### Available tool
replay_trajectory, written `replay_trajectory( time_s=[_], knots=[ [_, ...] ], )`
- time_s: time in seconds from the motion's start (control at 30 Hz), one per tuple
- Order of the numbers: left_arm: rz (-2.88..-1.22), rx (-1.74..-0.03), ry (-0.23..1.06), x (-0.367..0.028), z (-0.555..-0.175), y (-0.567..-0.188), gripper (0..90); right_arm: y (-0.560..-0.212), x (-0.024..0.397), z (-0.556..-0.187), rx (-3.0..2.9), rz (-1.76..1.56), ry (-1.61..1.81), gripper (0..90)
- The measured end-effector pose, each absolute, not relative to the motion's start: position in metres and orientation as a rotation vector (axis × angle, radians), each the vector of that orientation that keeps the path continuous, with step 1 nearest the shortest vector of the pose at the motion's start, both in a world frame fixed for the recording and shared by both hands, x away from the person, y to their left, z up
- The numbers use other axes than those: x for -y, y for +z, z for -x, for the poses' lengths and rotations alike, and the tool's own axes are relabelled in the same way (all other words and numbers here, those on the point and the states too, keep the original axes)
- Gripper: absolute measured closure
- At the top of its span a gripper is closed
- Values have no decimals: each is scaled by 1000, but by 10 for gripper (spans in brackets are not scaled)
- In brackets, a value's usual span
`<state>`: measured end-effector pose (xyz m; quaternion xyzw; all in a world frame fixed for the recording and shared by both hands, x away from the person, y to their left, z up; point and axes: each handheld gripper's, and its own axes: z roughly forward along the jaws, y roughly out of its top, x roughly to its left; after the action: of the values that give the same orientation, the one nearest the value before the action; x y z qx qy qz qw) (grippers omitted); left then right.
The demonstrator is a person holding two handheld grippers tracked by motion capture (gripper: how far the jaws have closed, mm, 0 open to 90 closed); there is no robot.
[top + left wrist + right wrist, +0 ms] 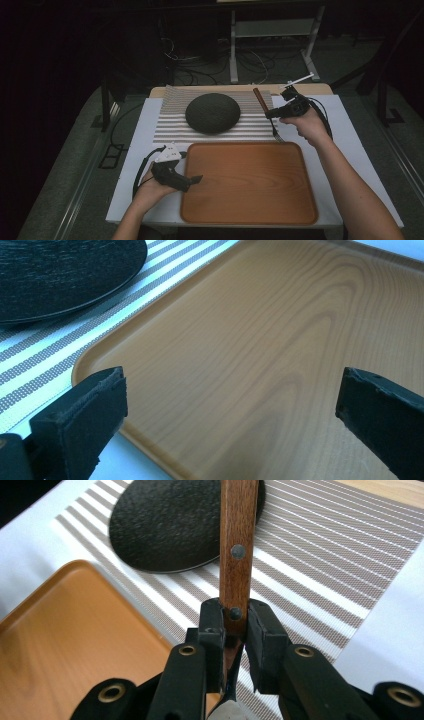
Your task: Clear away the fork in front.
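Presently we hold the right tongs [270, 114] pinched on a fork [266, 112], gripping it at the lower end of its wooden handle, beside the second rivet. In the right gripper view the two black jaws press against either side of the handle [238, 550], which rises straight up from between them, while the metal part of the fork runs down behind them. In the high view the handle slants up and away from the right tongs, and the tines [278, 136] hang below them, just above the far right corner of the wooden tray [250, 212] and the near edge of the striped mat [170, 125]. The fork is lifted clear of the surface [345, 130].

We keep the left tongs [196, 178] spread wide with nothing between them. In the left gripper view the jaws stand well apart, and the bare floor of the tray [260, 340] lies ahead of them. In the high view the left tongs sit at the near left rim of the tray, pointing across it.

A dark round plate [213, 113] rests on the striped mat, beyond the left tongs and to the left of the right tongs. In the right gripper view the plate [165, 525] lies behind the fork handle, partly covered by it
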<state>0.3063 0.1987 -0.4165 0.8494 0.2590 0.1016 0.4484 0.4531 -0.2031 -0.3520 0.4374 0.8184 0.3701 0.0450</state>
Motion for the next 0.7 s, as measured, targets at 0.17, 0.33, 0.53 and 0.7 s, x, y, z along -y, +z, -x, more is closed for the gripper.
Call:
replay_trajectory(
  time_s=[0.17, 0.33, 0.53, 0.7],
  knots=[
    [-2104, -640, 257, -198, -306, -417, 0, -359, 210, -433, -2496, -1285, 1206, 773],
    [-2105, -646, 256, -198, -306, -418, 0, -366, 213, -412, -2504, -1233, 1267, 773],
    [-2106, -656, 264, -197, -307, -418, 0, -371, 216, -393, -2510, -1166, 1315, 773],
    [-2099, -673, 269, -196, -307, -417, 0, -376, 217, -378, -2518, -1121, 1347, 773]
  ],
)
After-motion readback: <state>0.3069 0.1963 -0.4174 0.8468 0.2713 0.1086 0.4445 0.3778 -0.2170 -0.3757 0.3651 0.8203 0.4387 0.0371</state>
